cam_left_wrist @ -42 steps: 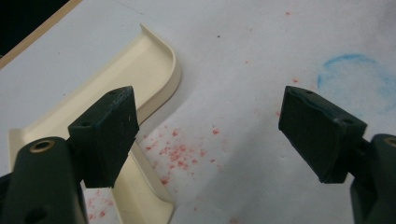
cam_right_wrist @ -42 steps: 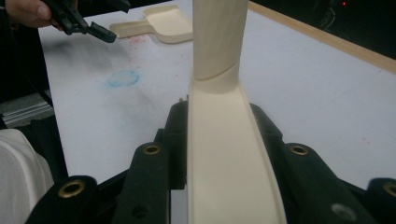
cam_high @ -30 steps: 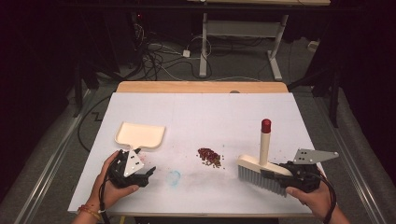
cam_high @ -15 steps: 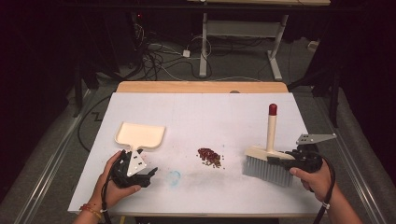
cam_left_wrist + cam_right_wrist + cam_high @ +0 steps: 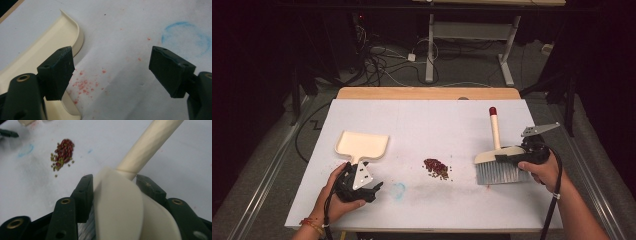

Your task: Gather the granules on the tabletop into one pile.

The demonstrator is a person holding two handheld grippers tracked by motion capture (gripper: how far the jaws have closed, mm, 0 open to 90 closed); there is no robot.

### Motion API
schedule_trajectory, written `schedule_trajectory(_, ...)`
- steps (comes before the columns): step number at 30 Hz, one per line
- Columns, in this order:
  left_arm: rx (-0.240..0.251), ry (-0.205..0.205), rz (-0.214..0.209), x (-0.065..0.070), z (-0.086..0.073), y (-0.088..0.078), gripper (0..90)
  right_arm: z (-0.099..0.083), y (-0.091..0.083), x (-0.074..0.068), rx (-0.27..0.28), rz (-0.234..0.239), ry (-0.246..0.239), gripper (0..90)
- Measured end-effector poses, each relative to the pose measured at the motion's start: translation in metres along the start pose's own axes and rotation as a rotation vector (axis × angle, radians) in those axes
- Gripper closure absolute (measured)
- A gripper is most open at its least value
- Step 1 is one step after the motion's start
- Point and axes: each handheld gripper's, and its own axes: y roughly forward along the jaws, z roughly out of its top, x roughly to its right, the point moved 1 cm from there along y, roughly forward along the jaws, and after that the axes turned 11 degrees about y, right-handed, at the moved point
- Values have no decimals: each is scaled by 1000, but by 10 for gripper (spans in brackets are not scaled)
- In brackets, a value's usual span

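A cream hand brush with a red-tipped handle stands on its grey bristles at the table's right. My right gripper straddles its head from the right. Its jaws have just been opening, and the brush head sits loosely between them, so the gripper is open. A small pile of red and green beans lies mid-table, left of the brush, and appears again past the jaws. A cream dustpan lies at the left. My left gripper rests just below its handle, open and holding nothing, with the dustpan's rim beside one jaw.
A white sheet covers the table, with a wooden strip along the far edge. A faint blue ring is drawn next to the left gripper, and red specks dot the sheet. Cables and desk legs lie on the floor beyond.
The right hand carried the brush to the right, away from the beans, and stood it on its bristles. Its jaws have spread apart around the head. The left hand stayed put.
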Motion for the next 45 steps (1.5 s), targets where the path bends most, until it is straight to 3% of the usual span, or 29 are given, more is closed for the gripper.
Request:
schedule_trajectory(2, -5, 1, -6, 1, 0, 1, 197, 6, -2, 4, 35, -33, 2, 495)
schedule_trajectory(9, -11, 4, -11, 1, -1, 2, 197, 15, -8, 2, 83, -298, -75, 406)
schedule_trajectory(10, -11, 5, -10, 1, -1, 2, 197, 16, -8, 1, 100, -308, -79, 405)
schedule_trajectory(15, -6, 4, -9, 1, 0, 2, 196, 17, -14, -10, 238, -340, -102, 353)
schedule_trajectory(20, 2, 0, -4, 0, 0, 0, 196, 15, -17, -31, 343, -369, -171, 326)
schedule_trajectory(25, 21, -10, 3, -2, 0, -2, 187, 3, -17, -49, 403, -373, -185, 269)
schedule_trajectory(27, 32, -10, 6, -2, 1, -3, 184, -3, -17, -57, 426, -409, -178, 248)
schedule_trajectory(30, 40, -9, 4, -2, 1, -3, 179, -13, -19, -65, 465, -392, -178, 233)
schedule_trajectory(32, 39, -7, 4, -3, 2, -2, 179, -19, -19, -69, 473, -383, -169, 210)
schedule_trajectory(36, 40, -9, 1, -1, 2, -2, 165, -35, -16, -79, 477, -428, -173, 176)
schedule_trajectory(38, 43, -6, 5, 0, 2, -4, 164, -45, -13, -83, 467, -418, -171, 169)
schedule_trajectory(45, 64, -16, 17, -1, -1, -10, 164, -63, -1, -99, 421, -435, -251, 168)
